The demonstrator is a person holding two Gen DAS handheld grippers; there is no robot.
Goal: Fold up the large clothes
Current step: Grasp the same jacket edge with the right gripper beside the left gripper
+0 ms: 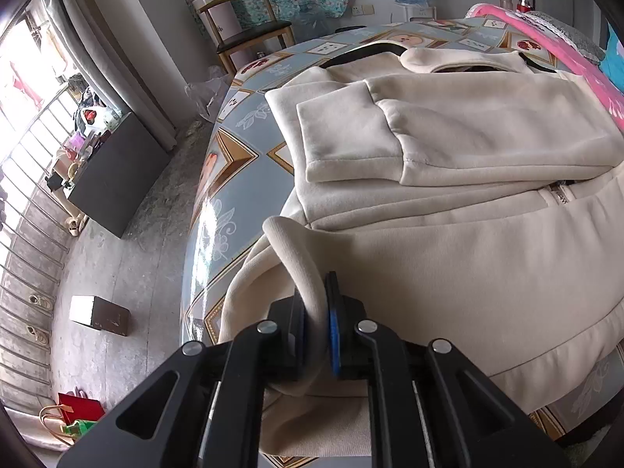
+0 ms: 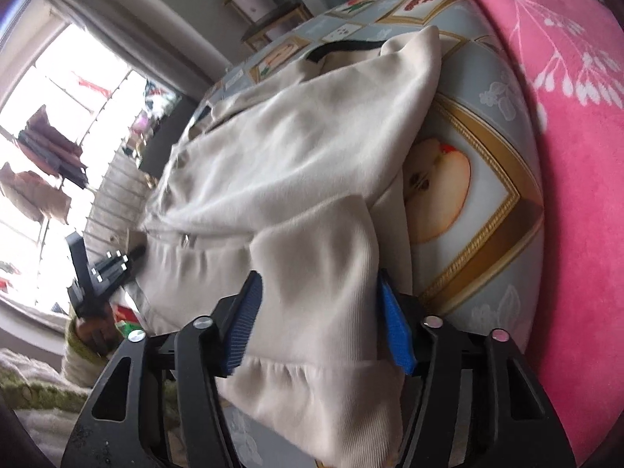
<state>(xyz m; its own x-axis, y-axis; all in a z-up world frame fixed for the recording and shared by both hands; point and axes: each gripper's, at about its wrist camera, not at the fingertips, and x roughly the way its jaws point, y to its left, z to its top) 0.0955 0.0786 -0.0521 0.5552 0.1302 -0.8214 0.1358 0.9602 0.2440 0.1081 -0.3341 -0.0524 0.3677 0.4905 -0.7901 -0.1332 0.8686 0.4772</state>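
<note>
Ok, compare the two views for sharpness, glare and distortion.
Left wrist view: sharp; the cream jacket shows clear seams, sunlight glares off the glossy tablecloth, the window is blown out, and fisheye bends the table edge. Right wrist view: softer, motion-smeared across the jacket and the left gripper; its window is overexposed, and the corners are dark.

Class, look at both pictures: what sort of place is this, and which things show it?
Probably a lived-in home room: a wooden chair, a fruit-patterned tablecloth and a pink floral blanket.
</note>
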